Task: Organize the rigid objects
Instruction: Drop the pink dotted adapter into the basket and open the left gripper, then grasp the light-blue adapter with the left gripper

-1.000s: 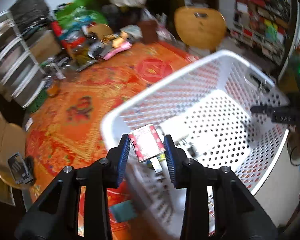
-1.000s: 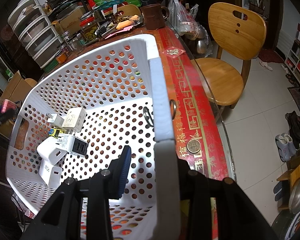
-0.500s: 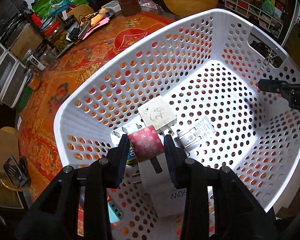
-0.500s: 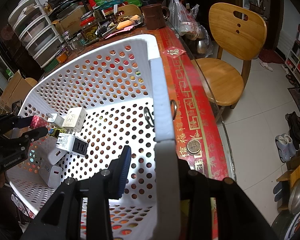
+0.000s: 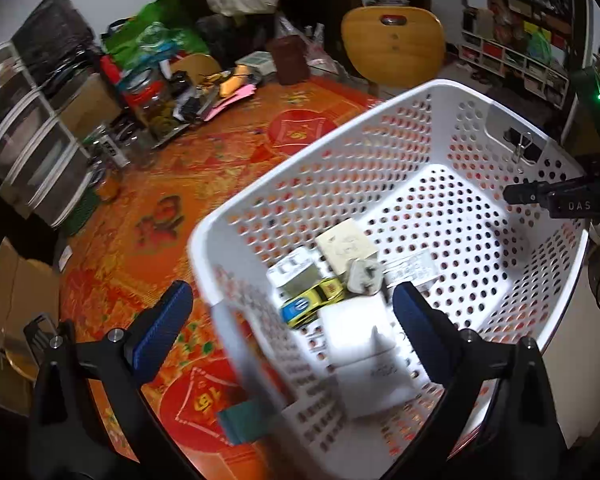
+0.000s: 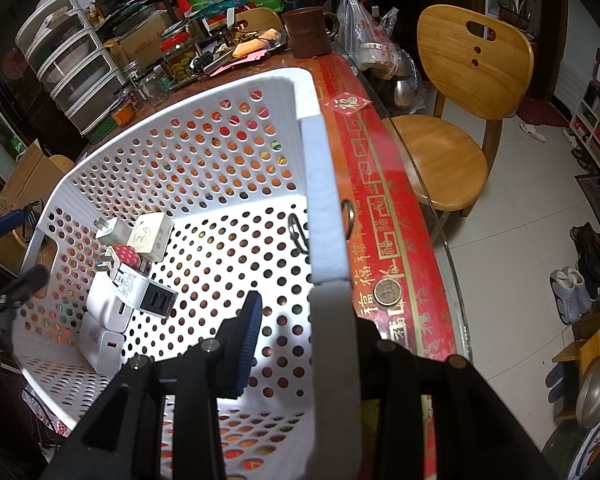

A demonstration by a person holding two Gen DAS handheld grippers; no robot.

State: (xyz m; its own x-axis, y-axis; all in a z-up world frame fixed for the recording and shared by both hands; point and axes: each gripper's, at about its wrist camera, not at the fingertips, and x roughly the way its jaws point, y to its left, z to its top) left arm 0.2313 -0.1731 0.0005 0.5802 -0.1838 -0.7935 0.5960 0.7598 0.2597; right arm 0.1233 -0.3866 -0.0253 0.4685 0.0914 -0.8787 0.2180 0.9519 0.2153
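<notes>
A cluttered room frames the scene: a wooden chair (image 6: 466,92) stands on pale floor tiles (image 6: 512,248) beside a bench (image 5: 148,216) covered in a red and orange patterned cloth, with stacked plastic drawers (image 6: 72,68), jars and a brown mug (image 6: 306,32) crowding its far end. A white perforated basket (image 5: 384,168) sits on the bench near its edge. The right gripper (image 6: 296,336) has its jaws clamped on the basket's rim. The left gripper (image 5: 290,316), jaws spread wide and holding nothing, hangs above the basket's near wall. Inside, several white chargers (image 6: 118,300) lie heaped in one corner, with the small red-patterned plug (image 6: 126,256) resting among them.
</notes>
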